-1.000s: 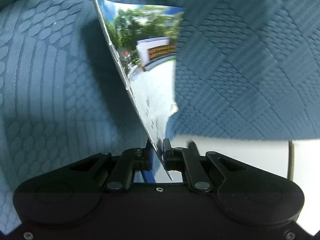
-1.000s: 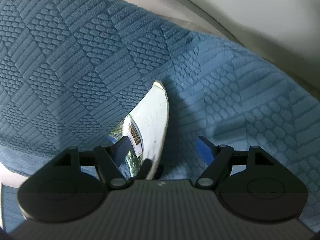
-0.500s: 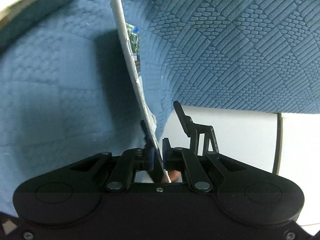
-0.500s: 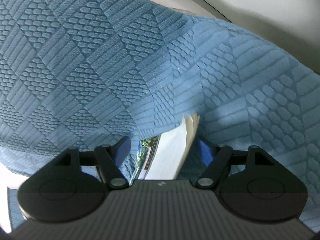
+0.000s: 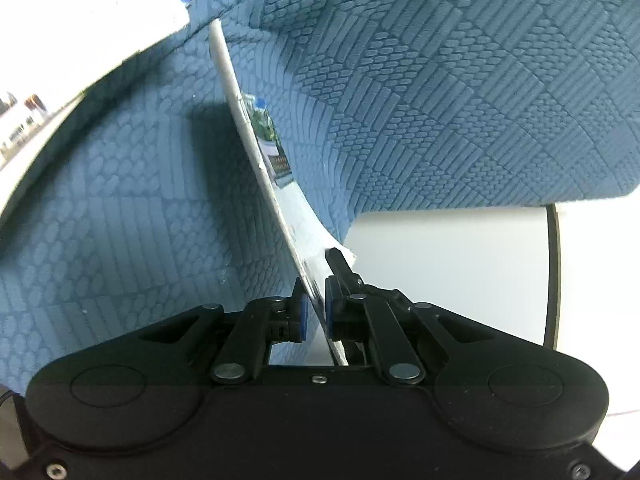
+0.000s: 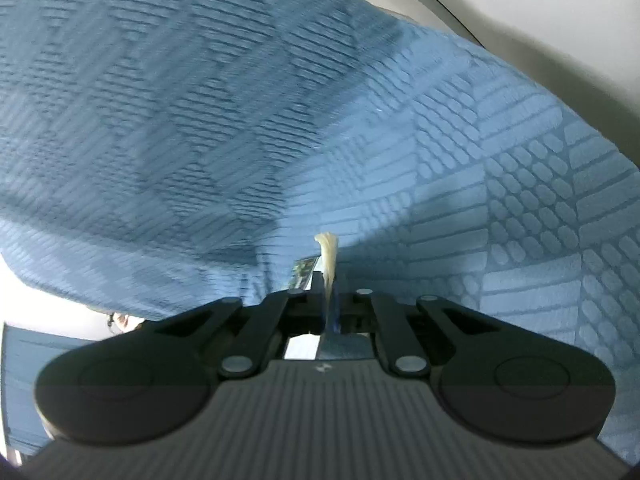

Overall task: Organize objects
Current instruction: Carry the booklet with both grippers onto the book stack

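With both jaws pinching one thin booklet (image 5: 256, 128) (edge-on) over blue quilted cloth (image 5: 440, 100), no containers.

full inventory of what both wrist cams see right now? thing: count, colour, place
photo booklet: 1, white with a green and blue printed picture, seen edge-on, clamped between both grippers, over the cloth
textured cloth: 1, blue, quilted geometric pattern, fills most of both views, draped over the white surface
white surface: 1, white, lower right of the left wrist view, under the cloth's edge
pale printed sheet: 1, white with some blue print, upper left corner of the left wrist view; too blurred to identify
left gripper: 1, black with blue pads, shut on the booklet's near edge
right gripper: 1, black with blue pads, shut on the booklet's edge
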The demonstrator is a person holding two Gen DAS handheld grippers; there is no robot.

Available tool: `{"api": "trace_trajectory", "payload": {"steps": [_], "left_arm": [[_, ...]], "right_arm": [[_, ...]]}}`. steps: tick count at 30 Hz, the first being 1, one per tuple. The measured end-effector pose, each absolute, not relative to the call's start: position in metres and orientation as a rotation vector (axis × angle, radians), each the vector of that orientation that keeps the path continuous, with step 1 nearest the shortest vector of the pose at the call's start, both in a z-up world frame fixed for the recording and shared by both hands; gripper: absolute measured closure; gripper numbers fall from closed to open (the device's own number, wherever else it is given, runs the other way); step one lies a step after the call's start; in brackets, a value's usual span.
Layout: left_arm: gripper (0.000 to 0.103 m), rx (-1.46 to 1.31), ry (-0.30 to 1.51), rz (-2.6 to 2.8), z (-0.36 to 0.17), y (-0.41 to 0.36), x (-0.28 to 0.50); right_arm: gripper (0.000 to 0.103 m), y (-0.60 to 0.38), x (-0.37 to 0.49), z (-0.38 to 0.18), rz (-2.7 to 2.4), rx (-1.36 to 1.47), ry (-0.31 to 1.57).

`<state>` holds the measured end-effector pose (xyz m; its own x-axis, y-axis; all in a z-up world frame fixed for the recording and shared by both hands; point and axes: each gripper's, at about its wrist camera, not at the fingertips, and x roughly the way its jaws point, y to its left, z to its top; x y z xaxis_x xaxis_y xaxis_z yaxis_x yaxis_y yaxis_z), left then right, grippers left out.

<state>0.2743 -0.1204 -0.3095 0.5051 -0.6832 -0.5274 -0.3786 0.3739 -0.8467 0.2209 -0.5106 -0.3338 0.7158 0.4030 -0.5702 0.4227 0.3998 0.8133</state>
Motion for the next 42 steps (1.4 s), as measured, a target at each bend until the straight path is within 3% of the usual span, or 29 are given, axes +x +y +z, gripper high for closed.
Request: {"api": "trace_trajectory", "payload": {"steps": [12,28,42], "left_arm": [[0.095,-1.179,1.063,-0.323,-0.253,-0.091,0.266],[0.094,-1.133,0.931,-0.363,-0.163,0.001,0.251],[0.093,-0.979,0.888,-0.312,-0.168,0.110,0.220]], "right_arm": [[0.097,-0.486,0.180,-0.254,-0.029,1.062,0.737],[0.097,-0.404,0.193,-0.150,0.021,0.888,0.660],[0.097,-0.277,0.191,-0.144,0.062,0.702,0.662]]}}
